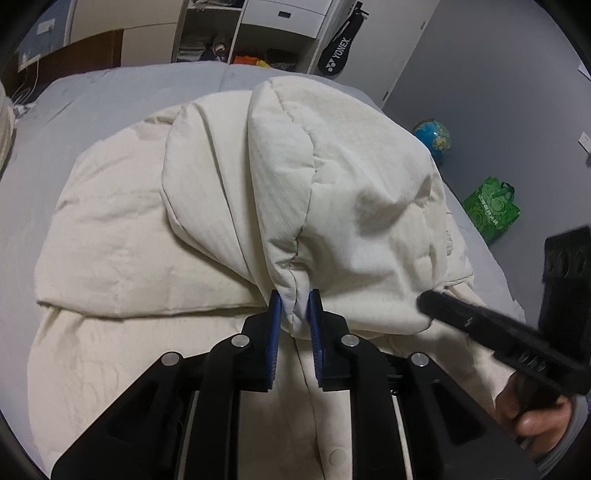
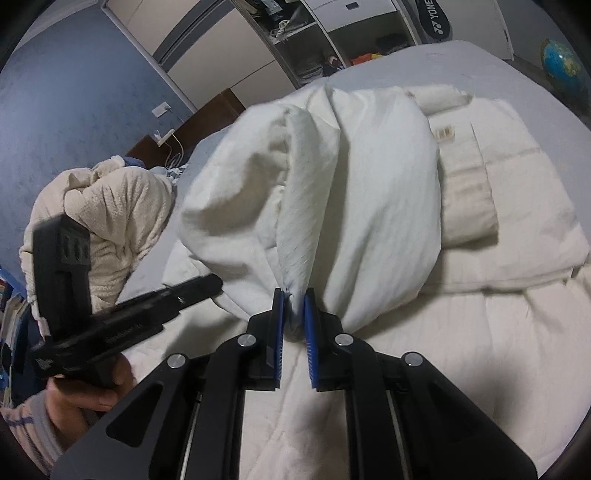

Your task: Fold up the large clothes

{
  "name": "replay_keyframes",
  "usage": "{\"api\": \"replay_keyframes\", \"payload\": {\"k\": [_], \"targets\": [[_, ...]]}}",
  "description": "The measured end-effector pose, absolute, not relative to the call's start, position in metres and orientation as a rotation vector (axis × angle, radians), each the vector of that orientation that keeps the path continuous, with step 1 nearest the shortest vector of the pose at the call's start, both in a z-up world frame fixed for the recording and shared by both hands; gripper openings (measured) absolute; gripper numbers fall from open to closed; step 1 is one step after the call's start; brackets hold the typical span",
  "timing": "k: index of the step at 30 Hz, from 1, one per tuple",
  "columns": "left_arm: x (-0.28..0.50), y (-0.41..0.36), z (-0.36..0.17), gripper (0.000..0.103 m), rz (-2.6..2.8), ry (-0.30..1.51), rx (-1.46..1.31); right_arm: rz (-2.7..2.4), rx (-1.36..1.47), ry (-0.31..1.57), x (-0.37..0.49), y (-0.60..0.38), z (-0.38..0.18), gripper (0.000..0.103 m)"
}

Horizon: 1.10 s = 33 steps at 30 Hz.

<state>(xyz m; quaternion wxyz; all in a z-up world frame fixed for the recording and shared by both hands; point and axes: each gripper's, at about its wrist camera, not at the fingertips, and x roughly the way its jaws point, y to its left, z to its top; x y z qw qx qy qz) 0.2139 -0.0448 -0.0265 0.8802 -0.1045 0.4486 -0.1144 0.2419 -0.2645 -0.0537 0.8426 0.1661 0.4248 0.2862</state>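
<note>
A large cream padded coat lies spread on the grey bed. My left gripper is shut on a bunched edge of the coat, lifted into a hump over the flat part. My right gripper is shut on another bunched edge of the same coat, also lifted. The right gripper shows at the right of the left wrist view; the left gripper shows at the left of the right wrist view. The two stand close side by side.
A crumpled cream knit blanket lies at the bed's left. A green bag and a globe stand on the floor at right. A wardrobe with open shelves and a racket bag are beyond the bed.
</note>
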Motion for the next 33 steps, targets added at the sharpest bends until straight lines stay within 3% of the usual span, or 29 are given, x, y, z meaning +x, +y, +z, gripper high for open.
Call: {"api": "replay_keyframes", "payload": {"k": [2,3,5,6,7,11,13,14,15,16,18,20,23,25,33], "targets": [[0.217,-0.044,-0.023,0.015,-0.234,0.930,-0.204,0.610,0.356,0.878,0.246,-0.268,-0.038,0.014],[0.218,-0.042,-0.022,0.015,-0.234,0.930,-0.204,0.606,0.359,0.856,0.250,-0.270,-0.029,0.020],[0.220,-0.039,-0.020,0.015,-0.235,0.930,-0.199,0.592,0.398,0.805,0.262,-0.278,-0.008,0.037],[0.221,-0.039,-0.020,0.015,-0.235,0.933,-0.197,0.575,0.412,0.785,0.270,-0.280,0.002,0.052],[0.221,-0.038,-0.020,0.015,-0.235,0.935,-0.198,0.561,0.413,0.778,0.277,-0.281,0.008,0.057],[0.221,-0.037,-0.015,0.015,-0.239,0.936,-0.204,0.535,0.360,0.844,0.316,-0.268,0.018,0.057],[0.221,-0.036,-0.010,0.019,-0.239,0.931,-0.208,0.561,0.337,0.898,0.326,-0.260,0.011,0.051],[0.221,-0.036,-0.005,0.021,-0.235,0.921,-0.205,0.569,0.315,0.907,0.326,-0.256,0.008,0.039],[0.220,-0.036,0.000,0.029,-0.231,0.912,-0.197,0.580,0.290,0.920,0.325,-0.251,0.005,0.020],[0.221,-0.037,0.008,0.040,-0.223,0.896,-0.177,0.582,0.282,0.925,0.323,-0.249,0.002,0.013],[0.222,-0.039,0.020,0.049,-0.208,0.857,-0.136,0.591,0.293,0.905,0.318,-0.251,-0.001,0.008],[0.225,-0.041,0.030,0.049,-0.204,0.836,-0.104,0.591,0.311,0.887,0.314,-0.254,-0.001,0.007],[0.239,-0.044,0.035,0.045,-0.196,0.837,-0.079,0.591,0.320,0.870,0.307,-0.255,0.001,0.006],[0.246,-0.046,0.033,0.015,-0.225,0.851,-0.078,0.594,0.316,0.863,0.303,-0.253,0.003,0.005],[0.228,-0.046,0.014,0.010,-0.226,0.860,-0.065,0.588,0.272,0.875,0.279,-0.250,-0.014,0.003]]}}
